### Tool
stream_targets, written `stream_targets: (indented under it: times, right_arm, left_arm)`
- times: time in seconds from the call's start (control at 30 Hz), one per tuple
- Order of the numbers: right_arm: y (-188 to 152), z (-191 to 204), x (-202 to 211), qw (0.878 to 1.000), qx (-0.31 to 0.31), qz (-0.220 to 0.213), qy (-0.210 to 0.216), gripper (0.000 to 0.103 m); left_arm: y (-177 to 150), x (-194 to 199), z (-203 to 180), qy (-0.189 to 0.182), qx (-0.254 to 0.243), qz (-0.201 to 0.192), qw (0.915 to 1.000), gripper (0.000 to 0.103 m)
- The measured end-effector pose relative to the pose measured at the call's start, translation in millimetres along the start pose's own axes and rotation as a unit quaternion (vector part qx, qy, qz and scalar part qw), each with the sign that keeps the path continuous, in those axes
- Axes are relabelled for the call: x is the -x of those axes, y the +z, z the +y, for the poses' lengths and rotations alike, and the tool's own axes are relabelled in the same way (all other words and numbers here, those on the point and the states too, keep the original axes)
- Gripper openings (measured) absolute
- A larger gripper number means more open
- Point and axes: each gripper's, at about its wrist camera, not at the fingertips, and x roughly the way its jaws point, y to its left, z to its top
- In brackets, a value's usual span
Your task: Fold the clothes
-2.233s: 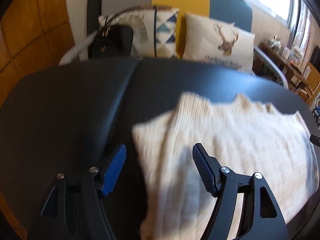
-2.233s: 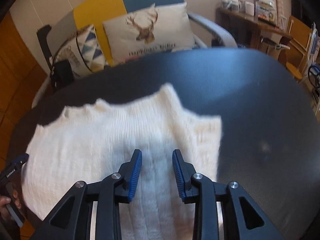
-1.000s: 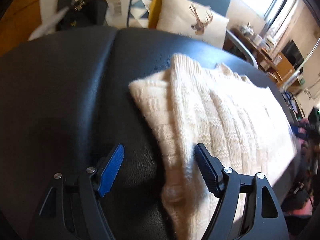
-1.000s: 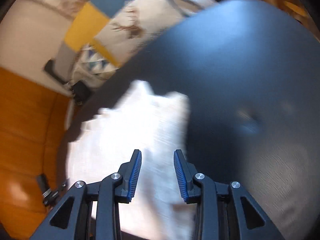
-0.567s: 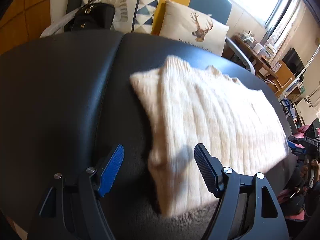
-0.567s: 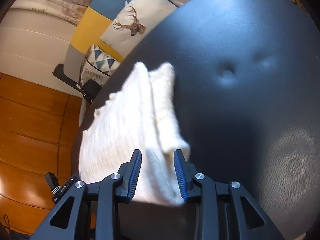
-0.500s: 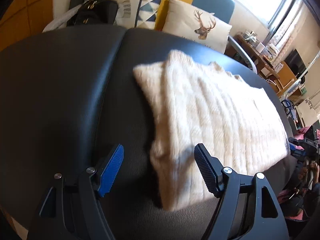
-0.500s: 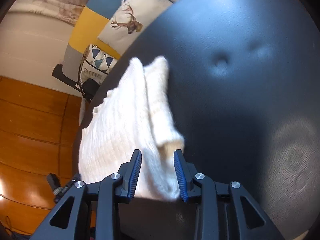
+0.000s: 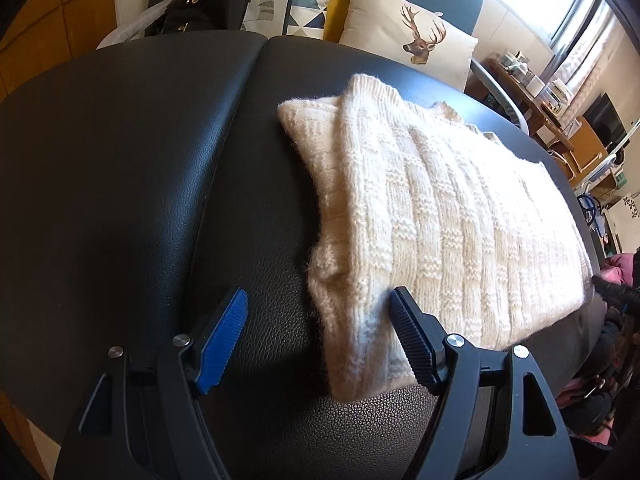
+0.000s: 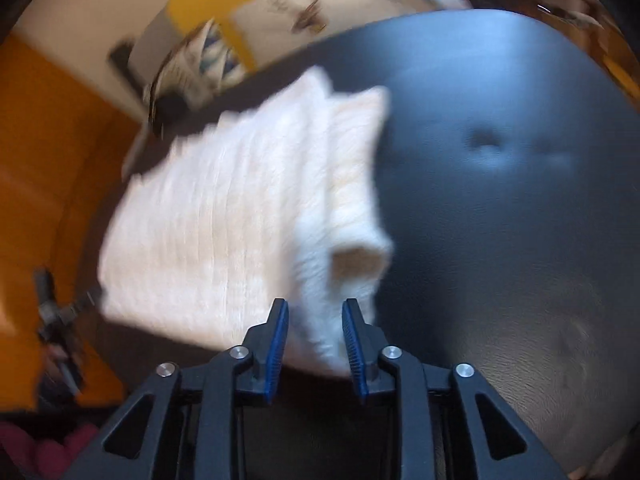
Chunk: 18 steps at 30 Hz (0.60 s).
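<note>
Left tool [image 9: 316, 338] hangs wide open over the near corner of the cream sweater [image 9: 440, 216], gripping nothing. Right tool [image 10: 314, 336] has just narrowed its jaws around the folded edge; I can't tell whether the pads actually pinch. Since a couple of seconds ago the sweater has swung round on the black padded worktop [image 9: 120, 168], sleeves tucked in, so I judge a lengthwise fold comes next. Right view is badly smeared, hiding the far hem.

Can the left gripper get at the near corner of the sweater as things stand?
Probably yes: the left gripper is open, the cream sweater corner already lies between its fingers on the black cushion, and nothing blocks it.
</note>
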Motion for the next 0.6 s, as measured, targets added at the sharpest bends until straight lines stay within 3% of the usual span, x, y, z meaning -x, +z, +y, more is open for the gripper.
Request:
stream_targets:
  times: [0.07,0.13,0.27,0.4,0.5,0.6]
  right_arm:
    - [11,-18,3,0.990,-0.083,-0.030,0.109,0.031]
    - [16,-39,-5,0.974,-0.155,-0.039,0.160,0.033]
    - [12,-62,-30,0.958,-0.239,-0.015,0.155,0.035]
    - [-1,-65,-33,0.948,-0.256,-0.023,0.187,0.035]
    - [-4,-72,-37,0.942,-0.277,-0.046,0.186,0.035]
    - [-6,-79,-31,0.931,-0.295,-0.104,0.187,0.035]
  left_arm:
    - [3,-3,-3,0.003,0.000,0.001,1.0000,0.076]
    - [2,-2,-3,0.005,0.001,0.002,1.0000,0.076]
    - [2,-1,-4,0.008,0.000,0.007,0.9999,0.076]
    - [5,1,-6,0.012,-0.002,0.006,0.9999,0.076]
    - [9,2,-10,0.013,-0.005,0.001,0.9999,0.076]
    - [12,-1,-16,0.019,-0.014,0.008,0.9997,0.076]
